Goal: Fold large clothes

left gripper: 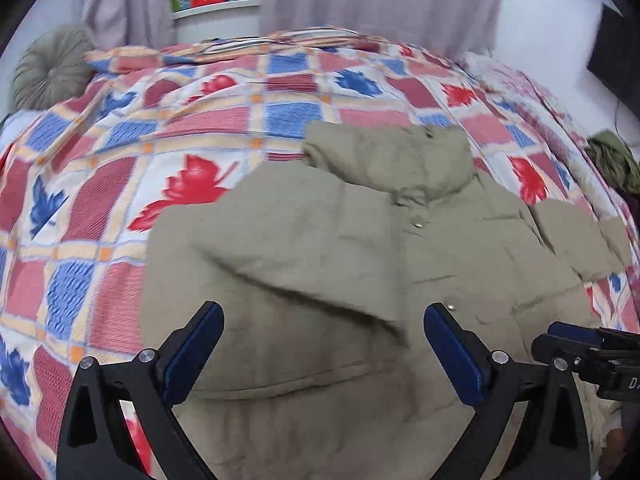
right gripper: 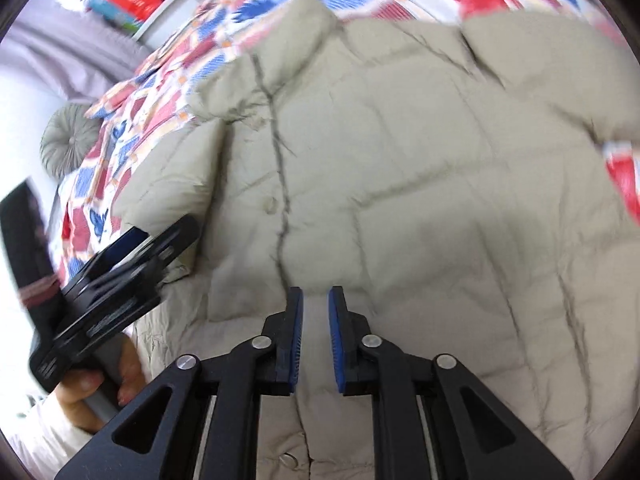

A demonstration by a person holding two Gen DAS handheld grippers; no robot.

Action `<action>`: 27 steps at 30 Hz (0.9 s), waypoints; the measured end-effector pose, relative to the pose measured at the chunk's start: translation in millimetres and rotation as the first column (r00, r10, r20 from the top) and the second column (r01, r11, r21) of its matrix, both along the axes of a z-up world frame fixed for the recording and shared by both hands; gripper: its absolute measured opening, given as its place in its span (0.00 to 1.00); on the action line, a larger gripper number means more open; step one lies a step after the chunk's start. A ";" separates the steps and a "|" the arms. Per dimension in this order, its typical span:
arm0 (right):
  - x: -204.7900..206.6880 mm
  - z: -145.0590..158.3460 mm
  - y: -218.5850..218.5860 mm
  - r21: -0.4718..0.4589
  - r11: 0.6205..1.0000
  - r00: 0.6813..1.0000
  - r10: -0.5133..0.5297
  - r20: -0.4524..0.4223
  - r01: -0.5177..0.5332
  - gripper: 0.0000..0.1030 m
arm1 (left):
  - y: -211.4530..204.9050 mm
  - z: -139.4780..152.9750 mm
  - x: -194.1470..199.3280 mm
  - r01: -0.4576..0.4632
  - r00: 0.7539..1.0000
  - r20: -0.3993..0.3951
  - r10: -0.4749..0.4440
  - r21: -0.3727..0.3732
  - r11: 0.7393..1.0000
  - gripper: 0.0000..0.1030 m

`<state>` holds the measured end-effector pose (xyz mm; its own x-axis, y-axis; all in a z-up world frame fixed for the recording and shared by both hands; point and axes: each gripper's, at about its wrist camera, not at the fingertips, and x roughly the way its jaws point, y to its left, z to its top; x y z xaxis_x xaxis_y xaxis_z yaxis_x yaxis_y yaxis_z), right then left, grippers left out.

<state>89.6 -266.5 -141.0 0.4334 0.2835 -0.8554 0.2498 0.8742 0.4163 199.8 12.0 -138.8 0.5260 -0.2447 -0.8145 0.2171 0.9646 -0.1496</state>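
1. The padded khaki jacket (left gripper: 360, 248) lies front-up on the bed (left gripper: 120, 168), collar away from the person, one sleeve laid across the chest, probably the first fold.
2. The left claw (left gripper: 324, 344) hovers over that sleeve, jaws spread wide, holding nothing.
3. The right claw (right gripper: 316, 336) hangs above the jacket's front, jaws partly apart, empty.

The jacket (left gripper: 320, 248) was pale khaki; the bedspread (left gripper: 120, 152) bore red, blue and white checks with maple leaves.
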 end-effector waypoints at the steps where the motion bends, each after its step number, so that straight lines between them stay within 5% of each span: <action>1: 5.2 8.0 7.9 -0.034 0.999 0.999 0.025 0.023 -0.024 0.62 | 20.6 -0.1 5.1 -0.053 0.999 -0.013 0.053 -0.017 0.998 0.98; 2: 11.6 17.4 19.0 -0.071 0.996 0.997 0.060 0.058 -0.055 0.72 | 46.9 -4.1 12.3 -0.119 0.992 -0.040 0.117 -0.037 0.992 0.98; 6: 41.5 40.3 80.8 -0.271 0.938 0.959 0.258 0.121 -0.218 0.72 | 110.1 -39.9 35.2 -0.276 0.948 -0.185 0.260 -0.065 0.959 0.82; 12: 85.7 29.3 188.6 -0.595 0.712 0.858 0.509 0.068 -0.375 0.72 | 125.4 -92.7 39.5 -0.311 0.920 -0.247 0.303 0.008 0.950 0.72; 16: 112.3 7.3 214.1 -0.693 0.624 0.860 0.510 0.012 -0.360 0.72 | 117.8 -98.4 38.6 -0.297 0.928 -0.220 0.301 0.051 0.953 0.72; 18: 117.0 5.3 200.5 -0.714 0.638 0.895 0.445 0.036 -0.288 0.72 | 114.3 -98.0 40.0 -0.284 0.933 -0.211 0.292 0.071 0.956 0.72; 21: 113.6 10.9 142.4 -0.647 0.756 0.970 0.221 0.104 -0.103 0.72 | 113.2 -98.6 41.8 -0.270 0.937 -0.207 0.281 0.081 0.960 0.72; 25: 86.4 -4.5 48.0 -0.330 0.939 0.993 -0.069 0.091 0.096 0.72 | 109.8 -96.1 43.3 -0.250 0.943 -0.196 0.268 0.112 0.962 0.72; 27: 72.3 -16.2 20.0 -0.195 0.969 0.988 -0.147 0.046 0.153 0.72 | 109.1 -90.9 43.3 -0.246 0.943 -0.201 0.267 0.125 0.961 0.72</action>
